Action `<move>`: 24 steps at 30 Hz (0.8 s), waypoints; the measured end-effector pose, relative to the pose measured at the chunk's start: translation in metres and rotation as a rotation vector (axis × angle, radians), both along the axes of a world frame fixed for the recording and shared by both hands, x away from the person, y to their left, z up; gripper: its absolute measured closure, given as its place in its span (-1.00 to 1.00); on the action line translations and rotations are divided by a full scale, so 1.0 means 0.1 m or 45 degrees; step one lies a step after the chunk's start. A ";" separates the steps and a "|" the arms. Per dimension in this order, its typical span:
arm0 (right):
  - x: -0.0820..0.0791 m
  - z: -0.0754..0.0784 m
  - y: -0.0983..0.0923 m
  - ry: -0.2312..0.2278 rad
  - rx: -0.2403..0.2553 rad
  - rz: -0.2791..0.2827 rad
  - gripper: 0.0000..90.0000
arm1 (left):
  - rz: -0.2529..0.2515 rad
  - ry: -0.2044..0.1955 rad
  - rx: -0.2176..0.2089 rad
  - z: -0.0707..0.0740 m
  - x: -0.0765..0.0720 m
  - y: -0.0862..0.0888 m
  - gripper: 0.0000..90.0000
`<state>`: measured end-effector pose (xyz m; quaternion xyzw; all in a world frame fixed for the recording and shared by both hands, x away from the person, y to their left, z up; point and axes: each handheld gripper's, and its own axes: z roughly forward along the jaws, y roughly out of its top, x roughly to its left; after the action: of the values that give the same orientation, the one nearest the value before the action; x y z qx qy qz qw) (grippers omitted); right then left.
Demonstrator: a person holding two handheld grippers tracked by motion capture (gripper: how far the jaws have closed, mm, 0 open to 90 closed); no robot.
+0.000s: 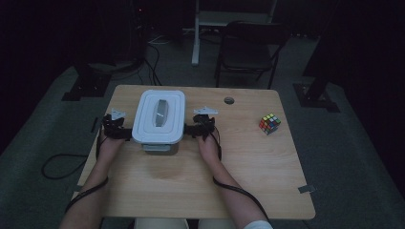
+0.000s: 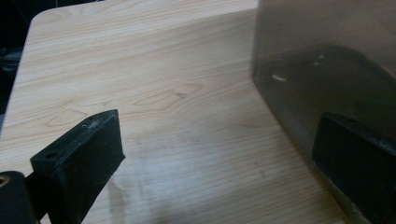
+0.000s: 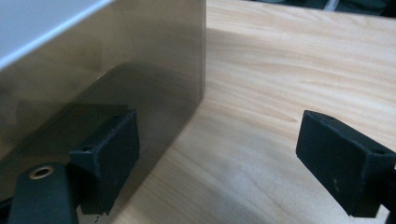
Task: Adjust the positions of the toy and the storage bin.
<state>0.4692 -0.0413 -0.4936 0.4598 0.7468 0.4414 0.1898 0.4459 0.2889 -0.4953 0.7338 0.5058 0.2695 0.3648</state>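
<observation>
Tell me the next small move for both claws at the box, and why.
Probably press both claws inward against the box. The left claw and right claw flank its sides with jaws open; in each gripper view one jaw lies at the translucent wall, the other over bare table, so nothing is clamped.

No readable text, label, brand or number appears anywhere. The white lid (image 1: pixel 159 114) of the container is plain (its grey centre strip too).

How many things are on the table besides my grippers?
2. A lidded container sits at the table's middle between the left gripper and right gripper; a Rubik's cube lies near the right edge.
</observation>
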 end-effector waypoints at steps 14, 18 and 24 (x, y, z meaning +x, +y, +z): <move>-0.05 -0.06 -0.16 0.061 0.034 0.041 -0.63 | 0.010 0.036 0.023 0.02 -0.04 -0.21 -0.93; -0.07 -0.04 -0.25 0.060 0.036 0.052 -0.63 | 0.004 0.045 0.022 0.02 -0.03 -0.30 -0.93; -0.13 -0.02 -0.38 0.042 0.015 0.039 -0.63 | -0.021 0.053 0.048 0.05 -0.02 -0.43 -0.93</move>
<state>0.4566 -0.0788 -0.4954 0.4567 0.7543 0.4408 0.1680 0.4437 0.2455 -0.4908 0.7501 0.5021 0.2608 0.3426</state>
